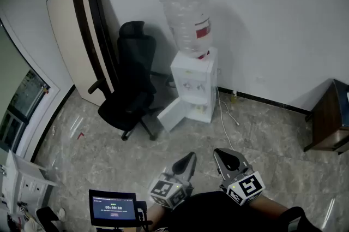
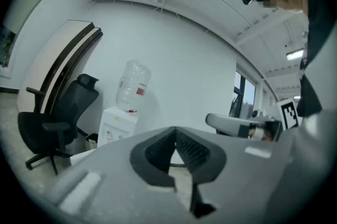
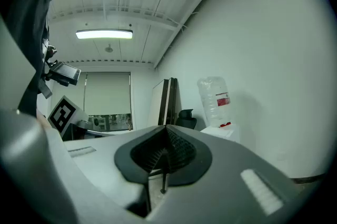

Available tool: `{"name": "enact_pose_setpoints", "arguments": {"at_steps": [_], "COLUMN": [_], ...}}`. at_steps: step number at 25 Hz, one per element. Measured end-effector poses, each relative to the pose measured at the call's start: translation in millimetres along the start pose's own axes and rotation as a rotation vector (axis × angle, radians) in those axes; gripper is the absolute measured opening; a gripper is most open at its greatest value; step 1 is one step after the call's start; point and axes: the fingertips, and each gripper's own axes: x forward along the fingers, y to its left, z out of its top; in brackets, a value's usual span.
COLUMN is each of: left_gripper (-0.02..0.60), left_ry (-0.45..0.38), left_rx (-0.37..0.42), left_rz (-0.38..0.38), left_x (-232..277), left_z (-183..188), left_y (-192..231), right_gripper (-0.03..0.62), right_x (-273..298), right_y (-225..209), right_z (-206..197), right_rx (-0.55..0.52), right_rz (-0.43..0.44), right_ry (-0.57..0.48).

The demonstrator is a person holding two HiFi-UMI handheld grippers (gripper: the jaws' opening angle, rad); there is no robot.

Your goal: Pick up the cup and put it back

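No cup shows in any view. My left gripper [image 1: 189,158] and right gripper [image 1: 225,155] are held side by side close to the person's body at the bottom of the head view, over the tiled floor. Both point toward a white water dispenser [image 1: 193,89] that carries a clear bottle [image 1: 188,21]. In the left gripper view the left gripper [image 2: 175,130] has its jaws meeting at the tip with nothing between them. The right gripper [image 3: 166,129] likewise stands shut and empty. The dispenser [image 2: 117,123] and its bottle [image 3: 215,101] appear far off in both gripper views.
A black office chair [image 1: 131,83] stands left of the dispenser, with a long board [image 1: 82,34] leaning on the wall behind it. The dispenser's lower door [image 1: 174,113] hangs open. A wooden cabinet [image 1: 330,119] sits at the right, a small screen [image 1: 113,208] at the lower left.
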Motion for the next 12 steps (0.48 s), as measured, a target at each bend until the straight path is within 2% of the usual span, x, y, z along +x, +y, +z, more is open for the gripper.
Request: {"name": "enact_pose_setpoints", "arguments": {"at_steps": [6,12], "left_gripper": [0.005,0.005], "left_ry": [0.028,0.004], "left_rx": [-0.008,0.004], "left_rz": [-0.011,-0.002], "left_x": [1.4,2.1], "left_z": [3.2,-2.7], "left_y": [-6.8,0.9], "right_gripper": [0.009,0.009], "right_x": [0.6,1.5], "right_y": [-2.4,-2.6], "right_z": [0.6,-1.1], "right_rx": [-0.003,-0.003], "right_rz": [0.002,0.003], "right_ry": [0.001,0.005]}}
